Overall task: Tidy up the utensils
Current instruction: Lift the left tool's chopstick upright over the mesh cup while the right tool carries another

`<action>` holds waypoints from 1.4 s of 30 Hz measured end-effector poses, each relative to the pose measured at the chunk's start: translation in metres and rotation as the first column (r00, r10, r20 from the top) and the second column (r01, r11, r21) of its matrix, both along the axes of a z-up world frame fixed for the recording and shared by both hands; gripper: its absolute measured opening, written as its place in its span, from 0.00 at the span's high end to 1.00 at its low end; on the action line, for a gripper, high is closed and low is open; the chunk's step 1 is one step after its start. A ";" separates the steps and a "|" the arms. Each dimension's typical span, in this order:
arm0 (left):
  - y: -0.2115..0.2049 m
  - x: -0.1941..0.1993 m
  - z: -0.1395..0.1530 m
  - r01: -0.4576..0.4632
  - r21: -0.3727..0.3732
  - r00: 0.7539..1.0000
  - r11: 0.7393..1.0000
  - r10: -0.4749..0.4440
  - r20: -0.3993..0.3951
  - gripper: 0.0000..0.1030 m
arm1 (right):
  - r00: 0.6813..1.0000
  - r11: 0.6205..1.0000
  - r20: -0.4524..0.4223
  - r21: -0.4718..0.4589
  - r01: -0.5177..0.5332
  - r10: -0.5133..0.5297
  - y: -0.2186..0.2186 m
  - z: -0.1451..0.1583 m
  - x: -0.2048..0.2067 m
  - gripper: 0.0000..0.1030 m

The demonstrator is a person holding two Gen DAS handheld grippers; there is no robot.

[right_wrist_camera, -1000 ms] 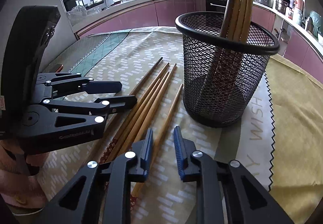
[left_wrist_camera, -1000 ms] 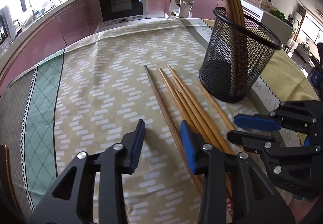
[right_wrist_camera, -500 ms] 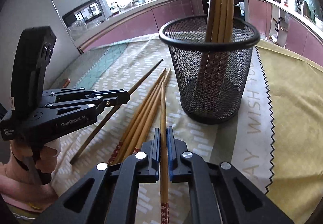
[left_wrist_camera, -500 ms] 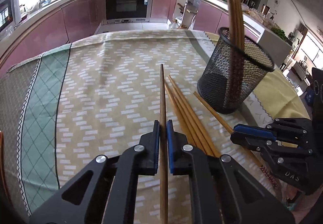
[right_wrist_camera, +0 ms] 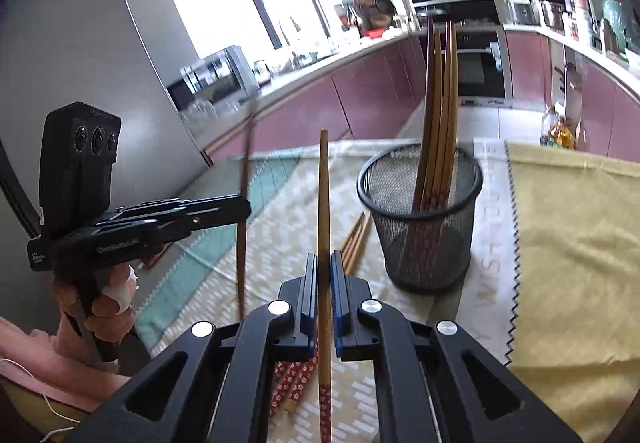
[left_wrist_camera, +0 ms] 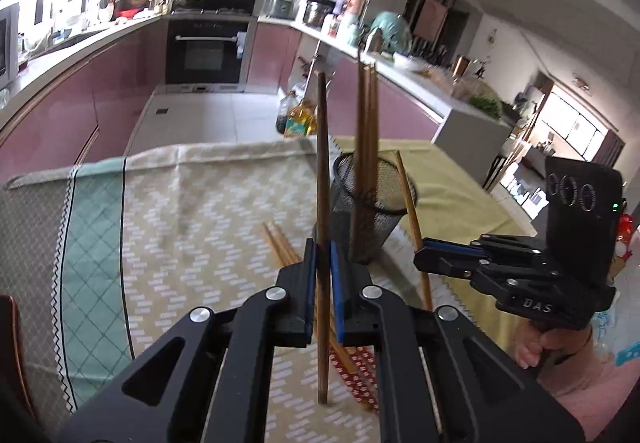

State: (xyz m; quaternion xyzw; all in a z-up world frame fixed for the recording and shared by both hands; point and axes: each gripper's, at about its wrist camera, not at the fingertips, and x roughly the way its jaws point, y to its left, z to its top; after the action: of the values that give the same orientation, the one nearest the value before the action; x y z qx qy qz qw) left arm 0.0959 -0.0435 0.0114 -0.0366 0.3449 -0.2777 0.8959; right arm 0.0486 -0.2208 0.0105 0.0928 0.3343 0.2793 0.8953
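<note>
Step in hand: carrying chopsticks to the holder. The left tongs (left_wrist_camera: 322,263) are pinching one plain brown wooden chopstick (left_wrist_camera: 322,171), held nearly upright; the right tongs (right_wrist_camera: 324,275) likewise pinch a wooden chopstick with a red patterned end (right_wrist_camera: 323,203).

The black wire-mesh cylindrical holder (right_wrist_camera: 424,255), at one o'clock of the right tongs on the table (right_wrist_camera: 568,243), contains several upright chopsticks.

Next move, by judgement: bring each tip over the rim, then release. Loose chopsticks (right_wrist_camera: 356,239) remain beside it.
</note>
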 end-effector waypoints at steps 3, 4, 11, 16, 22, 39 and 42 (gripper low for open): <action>0.000 -0.009 0.018 0.019 -0.029 0.999 0.999 -0.018 0.041 0.93 | 0.999 1.000 0.034 0.018 0.005 -0.006 -0.006 0.012 -0.002 0.95; 0.001 -0.011 0.023 0.026 -0.041 0.998 0.999 -0.024 0.053 0.93 | 0.999 1.000 0.046 0.020 0.010 -0.011 -0.008 0.015 -0.003 0.95; -0.004 -0.007 0.058 0.034 -0.091 0.990 0.995 -0.021 0.140 0.93 | 0.990 0.999 0.135 0.035 0.031 -0.036 -0.018 0.046 0.002 0.95; -0.013 0.005 0.084 0.033 -0.106 0.980 0.994 -0.011 0.201 0.93 | 0.978 0.998 0.201 0.034 0.043 -0.049 -0.025 0.071 0.010 0.95; -0.025 0.018 0.108 0.033 -0.109 0.970 0.993 -0.006 0.243 0.93 | 0.959 0.998 0.277 0.021 0.066 -0.069 -0.032 0.101 0.016 0.95; -0.067 0.062 0.076 0.042 0.021 0.989 0.999 -0.044 0.143 0.93 | 0.974 0.993 0.202 -0.023 0.113 -0.106 -0.043 0.079 0.057 0.95; -0.072 0.066 0.067 0.060 0.050 0.990 0.997 -0.066 0.123 0.93 | 0.980 0.993 0.172 -0.043 0.109 -0.100 -0.041 0.072 0.062 0.95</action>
State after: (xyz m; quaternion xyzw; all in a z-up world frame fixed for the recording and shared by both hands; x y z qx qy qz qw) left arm 0.1621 -0.1156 0.0787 0.0122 0.2957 -0.2995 0.9070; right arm 0.1109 -0.2614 0.0823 0.0629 0.2589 0.2301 0.9360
